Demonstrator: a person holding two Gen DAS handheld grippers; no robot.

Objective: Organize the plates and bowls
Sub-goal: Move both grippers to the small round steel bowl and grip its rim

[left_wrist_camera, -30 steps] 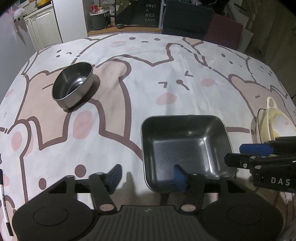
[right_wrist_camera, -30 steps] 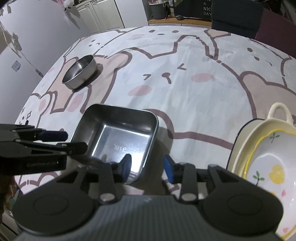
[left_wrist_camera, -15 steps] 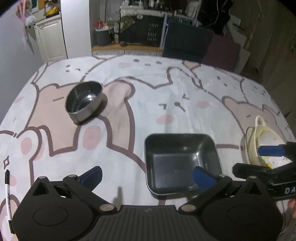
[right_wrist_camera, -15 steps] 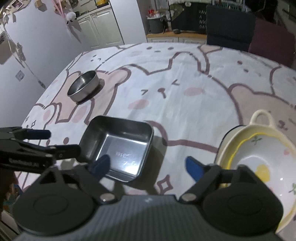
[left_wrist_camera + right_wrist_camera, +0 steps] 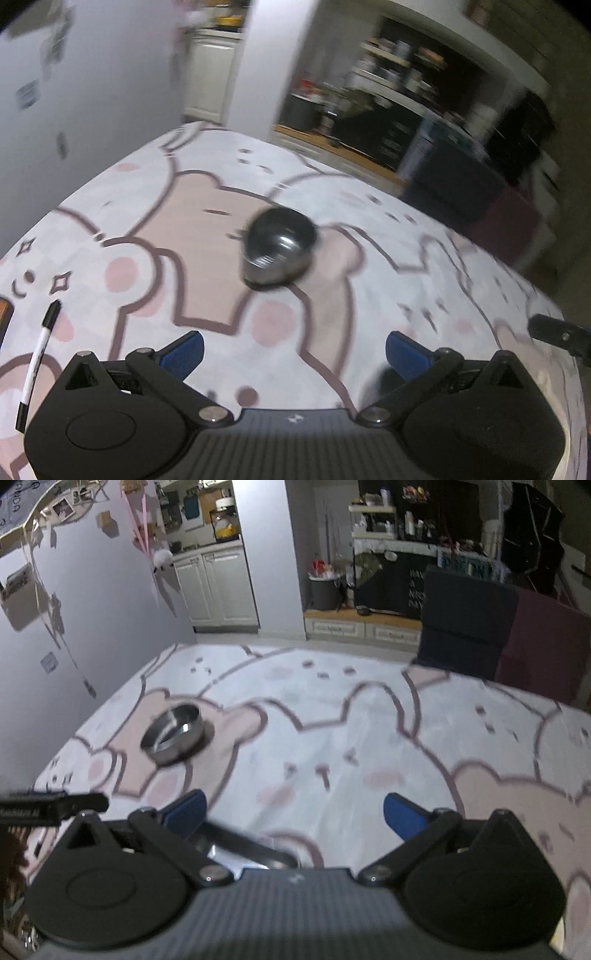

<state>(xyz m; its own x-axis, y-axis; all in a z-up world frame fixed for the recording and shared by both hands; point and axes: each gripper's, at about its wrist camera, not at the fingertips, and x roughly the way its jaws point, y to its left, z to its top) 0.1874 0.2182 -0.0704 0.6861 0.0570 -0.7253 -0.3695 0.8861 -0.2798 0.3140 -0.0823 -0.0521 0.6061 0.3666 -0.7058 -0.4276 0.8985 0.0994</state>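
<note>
A round steel bowl (image 5: 277, 252) stands on the bear-print tablecloth (image 5: 207, 206), ahead of my left gripper (image 5: 293, 352), which is open and empty above the cloth. The bowl also shows in the right wrist view (image 5: 173, 733), far left of my right gripper (image 5: 293, 812). My right gripper is open and empty. Just below its fingers, the rim of the square steel tray (image 5: 247, 847) shows, mostly hidden by the gripper body. The yellow ceramic dishes are out of view.
A marker pen (image 5: 37, 365) lies on the cloth at the left edge. The right gripper's tip (image 5: 557, 338) shows at the right edge of the left view, and the left gripper's tip (image 5: 55, 805) at the left of the right view. A dark chair (image 5: 465, 627) stands behind the table.
Both grippers opened wide and pulled up and back from the square tray. My left gripper swung left toward the round bowl; the tray left its view.
</note>
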